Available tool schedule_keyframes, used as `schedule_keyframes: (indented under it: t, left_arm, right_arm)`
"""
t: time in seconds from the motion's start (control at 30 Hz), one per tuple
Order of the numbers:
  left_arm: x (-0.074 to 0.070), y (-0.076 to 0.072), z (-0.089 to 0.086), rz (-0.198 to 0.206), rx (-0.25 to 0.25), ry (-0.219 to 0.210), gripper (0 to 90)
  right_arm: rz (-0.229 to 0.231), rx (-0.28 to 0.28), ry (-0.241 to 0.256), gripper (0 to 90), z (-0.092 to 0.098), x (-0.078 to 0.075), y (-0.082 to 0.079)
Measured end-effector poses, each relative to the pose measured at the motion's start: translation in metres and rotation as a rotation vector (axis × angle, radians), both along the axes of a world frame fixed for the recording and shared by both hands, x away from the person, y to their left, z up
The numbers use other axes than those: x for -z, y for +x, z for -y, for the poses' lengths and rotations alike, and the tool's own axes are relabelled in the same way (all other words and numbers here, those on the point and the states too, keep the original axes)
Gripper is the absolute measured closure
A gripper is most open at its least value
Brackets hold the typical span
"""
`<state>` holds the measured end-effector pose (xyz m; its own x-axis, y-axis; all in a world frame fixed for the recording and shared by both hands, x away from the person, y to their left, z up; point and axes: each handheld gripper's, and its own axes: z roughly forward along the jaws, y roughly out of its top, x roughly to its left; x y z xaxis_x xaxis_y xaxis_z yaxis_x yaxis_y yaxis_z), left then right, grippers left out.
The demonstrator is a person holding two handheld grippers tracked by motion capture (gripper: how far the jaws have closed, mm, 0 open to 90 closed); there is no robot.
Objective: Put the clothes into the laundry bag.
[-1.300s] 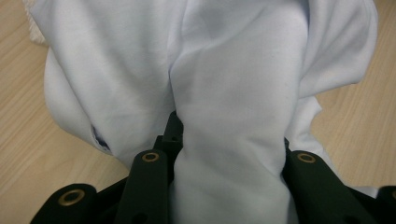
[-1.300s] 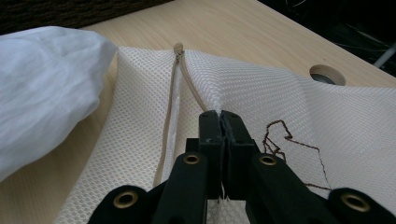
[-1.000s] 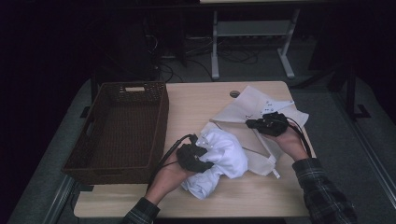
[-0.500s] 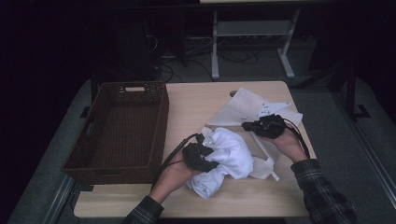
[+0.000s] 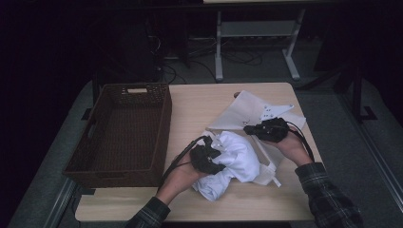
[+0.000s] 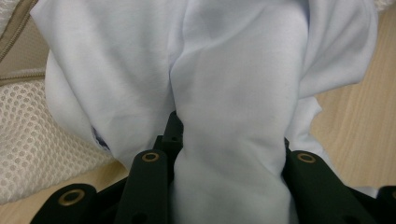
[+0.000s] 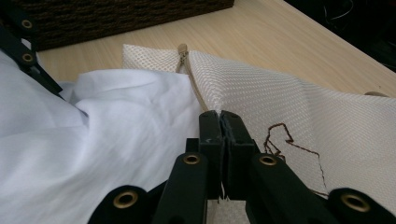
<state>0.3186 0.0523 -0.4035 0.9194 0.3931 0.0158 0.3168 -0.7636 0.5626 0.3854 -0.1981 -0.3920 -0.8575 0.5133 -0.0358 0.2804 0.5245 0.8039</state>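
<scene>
A crumpled white garment (image 5: 240, 156) lies at the table's front middle, partly on a white mesh bag (image 5: 247, 111) with a beige zipper. My left gripper (image 5: 209, 159) is shut on a thick fold of the garment (image 6: 233, 93), which bulges between its jaws (image 6: 229, 158); the mesh bag (image 6: 28, 135) shows at its left. My right gripper (image 5: 256, 129) is at the bag's near edge. In the right gripper view it (image 7: 219, 116) is shut on the mesh bag's (image 7: 289, 107) rim beside the zipper (image 7: 189, 70), with the garment (image 7: 116, 121) just left of it.
A dark woven basket (image 5: 123, 128) stands on the left of the wooden table (image 5: 199, 102); its wall (image 7: 116, 18) shows behind the cloth. A metal frame and cables stand on the dark floor beyond the table's far edge.
My left gripper has shifted slightly right with the garment, toward the bag. My right gripper has eased a little left while holding the bag's rim.
</scene>
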Motion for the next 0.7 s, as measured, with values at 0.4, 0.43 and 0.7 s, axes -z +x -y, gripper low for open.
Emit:
schedule_keyframes:
  t: [0.4, 0.43, 0.7]
  left_arm:
    - [0.005, 0.008, 0.006, -0.004, 0.000, -0.001, 63.6]
    - [0.005, 0.009, 0.007, 0.000, -0.001, 0.003, 63.6]
    - [0.005, 0.018, 0.010, 0.013, -0.025, 0.008, 63.6]
  right_arm:
    - [0.000, -0.023, 0.003, 87.6, -0.004, -0.001, -0.002]
    - [0.000, -0.026, 0.001, 87.6, -0.005, -0.001, -0.002]
    - [0.003, -0.037, -0.004, 87.6, -0.008, -0.002, -0.004]
